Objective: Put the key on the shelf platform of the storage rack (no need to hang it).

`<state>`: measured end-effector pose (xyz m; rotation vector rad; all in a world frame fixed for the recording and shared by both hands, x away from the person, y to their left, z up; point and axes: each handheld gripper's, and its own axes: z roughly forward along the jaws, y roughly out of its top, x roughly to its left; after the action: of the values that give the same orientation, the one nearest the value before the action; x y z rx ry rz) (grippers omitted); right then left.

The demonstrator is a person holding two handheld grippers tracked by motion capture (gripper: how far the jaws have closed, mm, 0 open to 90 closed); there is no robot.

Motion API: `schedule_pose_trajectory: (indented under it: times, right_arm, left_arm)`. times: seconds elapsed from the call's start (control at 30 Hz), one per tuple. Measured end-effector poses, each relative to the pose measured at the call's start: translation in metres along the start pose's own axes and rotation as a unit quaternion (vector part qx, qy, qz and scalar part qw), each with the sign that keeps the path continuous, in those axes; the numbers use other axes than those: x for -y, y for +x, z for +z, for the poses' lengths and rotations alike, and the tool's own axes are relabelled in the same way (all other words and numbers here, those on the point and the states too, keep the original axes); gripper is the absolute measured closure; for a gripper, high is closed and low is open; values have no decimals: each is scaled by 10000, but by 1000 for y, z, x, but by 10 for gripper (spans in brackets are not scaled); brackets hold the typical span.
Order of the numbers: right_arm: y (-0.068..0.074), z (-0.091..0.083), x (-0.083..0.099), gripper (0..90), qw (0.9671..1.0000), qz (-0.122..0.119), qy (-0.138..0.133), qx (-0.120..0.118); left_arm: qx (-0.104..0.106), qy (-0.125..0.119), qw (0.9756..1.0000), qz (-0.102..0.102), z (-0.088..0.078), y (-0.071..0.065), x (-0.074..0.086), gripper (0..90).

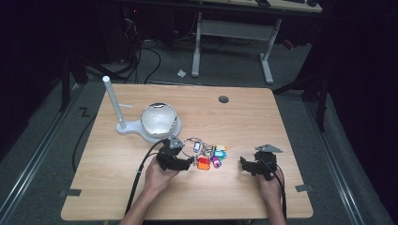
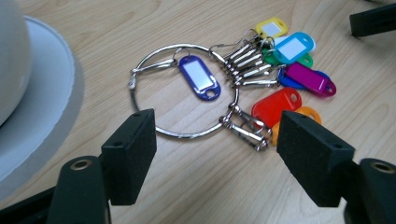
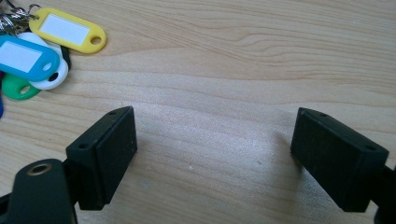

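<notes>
Left gripper (image 1: 187, 163) is wide open, jaws spread with nothing between them but bare table. In the left gripper view it (image 2: 215, 140) sits low and tilted down at the key ring (image 2: 184, 91), whose near edge lies just past the jaw tips, around 12 o'clock from them. The left hand (image 1: 158, 177) wraps the body from behind, forearm coming up from 6 o'clock and angled a bit toward 1.

The ring lies flat on the table (image 1: 244, 117). One blue tag (image 2: 200, 77) sits inside it, and the rest of the tags (image 2: 292, 70) fan out at its 2 to 4 o'clock, with a red tag (image 2: 276, 106) nearest the right jaw.

Right gripper (image 1: 245, 164) is also wide open and holding nothing, well apart from the ring at its 3 o'clock. In its own view it (image 3: 215, 140) points at plain wood, with a yellow tag (image 3: 67, 29) up at 10 o'clock. The right hand (image 1: 269, 183) grips it from below, forearm straight up from 6.

A white lamp (image 1: 157, 122) stands at 11 o'clock from the ring.
</notes>
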<state>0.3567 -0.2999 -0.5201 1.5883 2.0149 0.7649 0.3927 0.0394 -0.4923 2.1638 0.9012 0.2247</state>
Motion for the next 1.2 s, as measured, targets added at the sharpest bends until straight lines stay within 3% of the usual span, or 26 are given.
schedule_pose_trajectory:
  times: [0.43, 0.67, 1.03, 1.2]
  right_arm:
    - [0, 0, 0, 145, 10000, 0, 0, 0]
    - [0, 0, 0, 145, 10000, 2, 1, 0]
    - [0, 0, 0, 145, 10000, 2, 1, 0]
    - [0, 0, 0, 145, 10000, 0, 1, 1]
  left_arm:
    - [23, 243, 9995, 197, 26, -10, -18, 311]
    - [-24, 354, 9992, 175, 42, -11, -21, 366]
    - [8, 314, 9994, 139, 53, -13, -26, 411]
    - [-36, 354, 9991, 233, 58, -16, -25, 445]
